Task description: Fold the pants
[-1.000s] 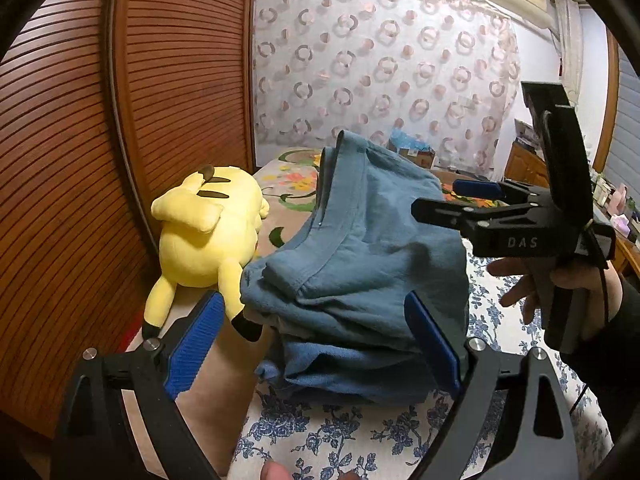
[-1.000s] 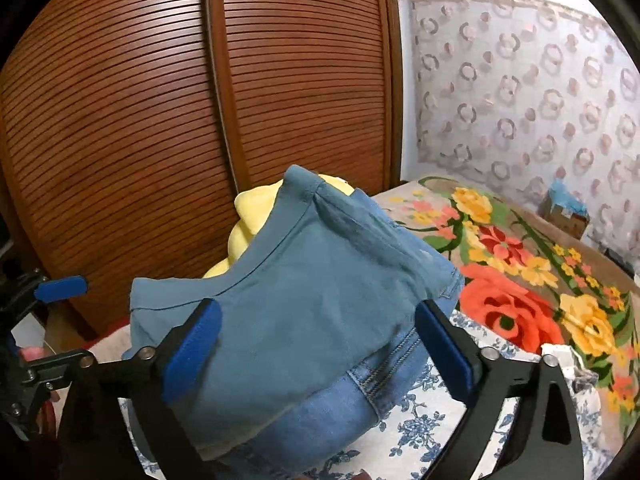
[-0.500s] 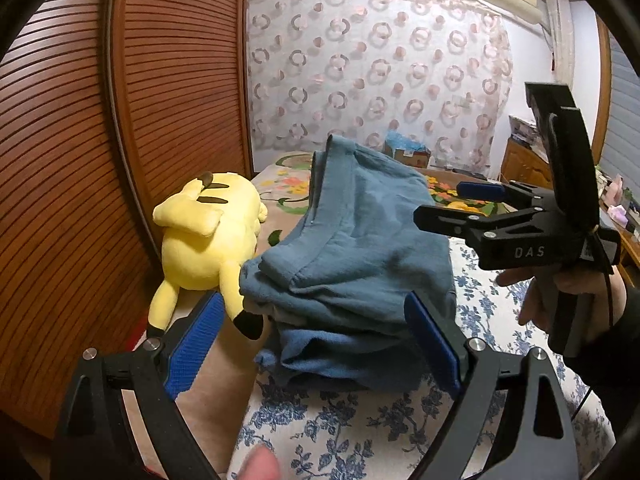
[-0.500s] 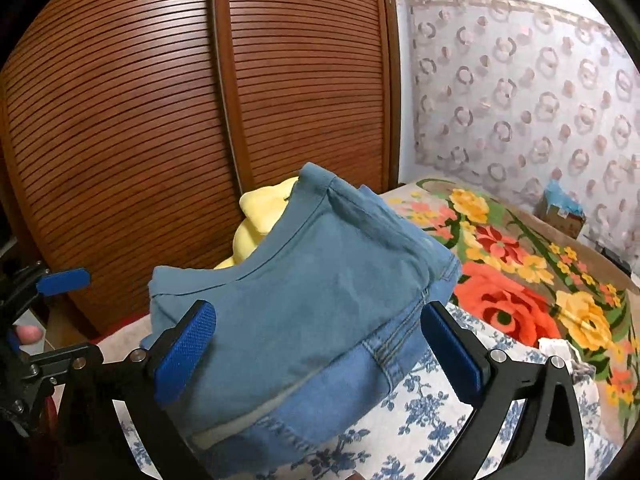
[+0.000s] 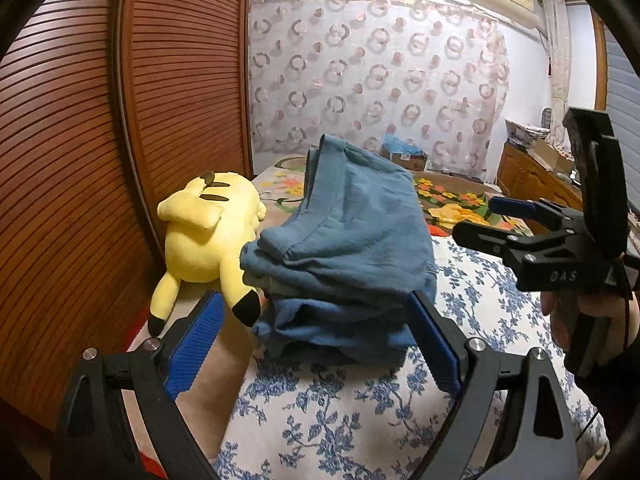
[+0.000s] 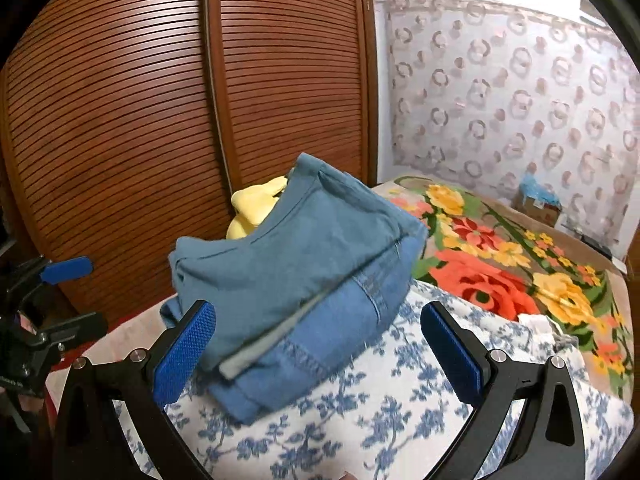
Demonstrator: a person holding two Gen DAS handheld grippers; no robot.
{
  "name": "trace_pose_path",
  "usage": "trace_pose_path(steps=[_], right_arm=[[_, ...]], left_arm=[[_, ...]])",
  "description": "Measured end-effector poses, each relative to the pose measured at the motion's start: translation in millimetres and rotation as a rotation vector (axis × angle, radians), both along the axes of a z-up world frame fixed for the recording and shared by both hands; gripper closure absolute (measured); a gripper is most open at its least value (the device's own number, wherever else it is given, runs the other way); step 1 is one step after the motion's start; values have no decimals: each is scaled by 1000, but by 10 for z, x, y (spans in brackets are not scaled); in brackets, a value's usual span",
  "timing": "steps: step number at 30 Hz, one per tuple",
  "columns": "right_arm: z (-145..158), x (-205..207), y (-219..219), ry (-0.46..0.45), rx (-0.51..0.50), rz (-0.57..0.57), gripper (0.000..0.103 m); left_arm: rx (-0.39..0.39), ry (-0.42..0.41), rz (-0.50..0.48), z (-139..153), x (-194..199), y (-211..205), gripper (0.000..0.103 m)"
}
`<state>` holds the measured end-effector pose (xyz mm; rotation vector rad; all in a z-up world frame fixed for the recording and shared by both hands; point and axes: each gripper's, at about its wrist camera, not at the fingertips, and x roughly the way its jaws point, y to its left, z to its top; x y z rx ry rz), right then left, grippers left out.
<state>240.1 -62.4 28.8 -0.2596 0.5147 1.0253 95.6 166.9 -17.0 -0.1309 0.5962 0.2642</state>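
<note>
The blue denim pants (image 5: 344, 252) lie folded in a thick stack on the blue-flowered sheet (image 5: 320, 420); they also show in the right wrist view (image 6: 296, 280). My left gripper (image 5: 312, 344) is open and empty, just short of the stack's near edge. My right gripper (image 6: 316, 344) is open and empty, in front of the stack's other side. The right gripper also shows in the left wrist view (image 5: 496, 220), at the right, held in a hand.
A yellow plush toy (image 5: 208, 236) lies against the pants on the left, by the slatted wooden wardrobe (image 5: 80, 140). A bright floral blanket (image 6: 500, 264) covers the far bed. A cardboard box (image 6: 536, 204) stands by the curtain. A wooden cabinet (image 5: 532, 184) stands far right.
Both grippers have drawn back from the folded pants, which now lie farther ahead of the open jaws. The stack itself has stayed in place.
</note>
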Motion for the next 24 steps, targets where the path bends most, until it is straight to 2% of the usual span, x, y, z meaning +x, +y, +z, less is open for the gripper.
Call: trace_pose_path(steps=[13,24], right_arm=[[-52,-530,-534,-1,6,-96,1],[-51,-1105,-1225,12,-13,-232,1]], left_arm=[[5,-5,-65,-40,-243,-305,11],[3,-7,-161,-53,-364,-746,11]])
